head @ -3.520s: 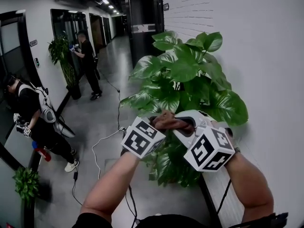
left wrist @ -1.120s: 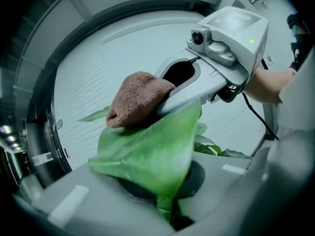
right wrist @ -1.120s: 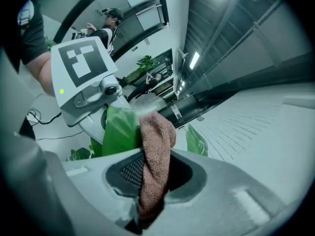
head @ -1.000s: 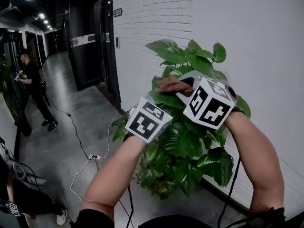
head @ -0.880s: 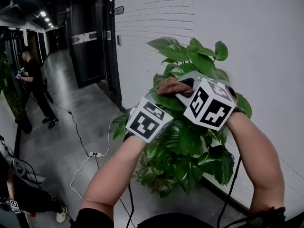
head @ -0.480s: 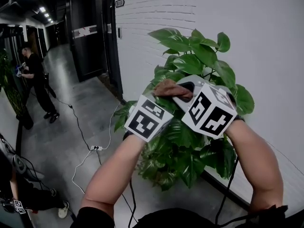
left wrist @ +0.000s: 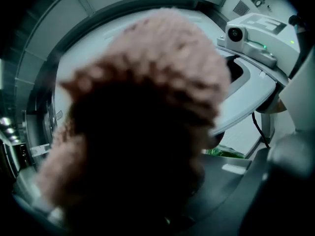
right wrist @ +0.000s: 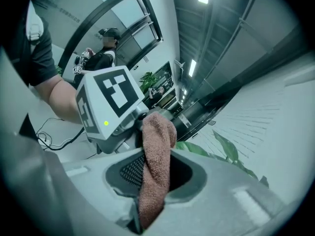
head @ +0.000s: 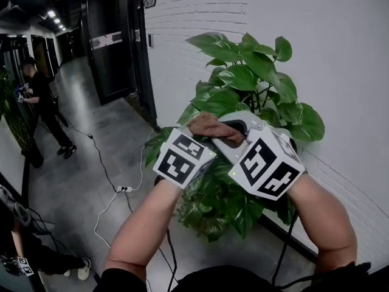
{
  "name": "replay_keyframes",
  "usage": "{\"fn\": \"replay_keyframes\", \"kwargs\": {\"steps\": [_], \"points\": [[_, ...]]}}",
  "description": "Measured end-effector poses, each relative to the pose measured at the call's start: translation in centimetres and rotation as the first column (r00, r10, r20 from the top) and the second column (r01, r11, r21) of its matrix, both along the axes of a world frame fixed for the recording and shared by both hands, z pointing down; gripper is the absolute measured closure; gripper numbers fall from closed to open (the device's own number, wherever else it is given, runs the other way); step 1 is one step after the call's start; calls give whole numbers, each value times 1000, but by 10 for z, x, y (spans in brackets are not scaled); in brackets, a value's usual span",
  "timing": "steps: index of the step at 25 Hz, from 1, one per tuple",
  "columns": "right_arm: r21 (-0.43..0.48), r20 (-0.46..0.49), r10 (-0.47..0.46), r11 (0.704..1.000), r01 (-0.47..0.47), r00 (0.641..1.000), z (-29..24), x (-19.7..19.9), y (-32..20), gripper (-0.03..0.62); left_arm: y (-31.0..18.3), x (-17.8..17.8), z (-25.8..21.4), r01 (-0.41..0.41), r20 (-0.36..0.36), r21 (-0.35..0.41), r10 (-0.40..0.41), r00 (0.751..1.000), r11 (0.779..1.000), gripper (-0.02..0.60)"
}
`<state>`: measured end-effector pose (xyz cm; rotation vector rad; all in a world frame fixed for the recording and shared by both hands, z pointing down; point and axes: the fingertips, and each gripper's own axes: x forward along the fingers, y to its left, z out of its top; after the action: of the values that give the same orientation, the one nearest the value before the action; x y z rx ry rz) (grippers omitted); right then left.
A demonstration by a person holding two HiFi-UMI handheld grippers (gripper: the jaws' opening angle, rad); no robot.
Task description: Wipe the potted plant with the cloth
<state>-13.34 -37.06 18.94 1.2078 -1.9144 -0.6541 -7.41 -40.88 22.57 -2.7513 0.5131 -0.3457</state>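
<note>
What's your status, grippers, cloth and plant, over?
Left gripper and right gripper both shut on the cloth, stretched between them. Cloth held at the plant, contact with leaves unclear. Nothing in the way.

- **Head view.** My high camera sits above both forearms and faces forward and steeply down. The left gripper (head: 199,134) and right gripper (head: 231,140) are close. The potted plant (head: 255,90) against the white brick wall (head: 200,23) is just beyond them.
- **Left gripper view.** The lens sits nearly against the cloth (left wrist: 147,122), which is blurred and fills most of my frame. The right gripper's housing shows at upper right.
- **Right gripper view.** It faces along its jaws, close on the left gripper's marker cube (right wrist: 110,102).
- **Shared.** All three views show the cloth. The head and right gripper views share the leaves and the standing person (head: 36,96).
</note>
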Motion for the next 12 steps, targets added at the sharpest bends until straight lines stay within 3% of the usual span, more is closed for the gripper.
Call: {"fn": "replay_keyframes", "kwargs": {"steps": [8,12], "points": [[80,-3,-8,997,8,1000,16,-15,31,527,19,-8,22,-10,-5,-15,10,1000,1000,565],[124,55,-8,992,1,998,33,-18,49,528,27,-4,39,-25,-5,-48,25,1000,999,565]]}}
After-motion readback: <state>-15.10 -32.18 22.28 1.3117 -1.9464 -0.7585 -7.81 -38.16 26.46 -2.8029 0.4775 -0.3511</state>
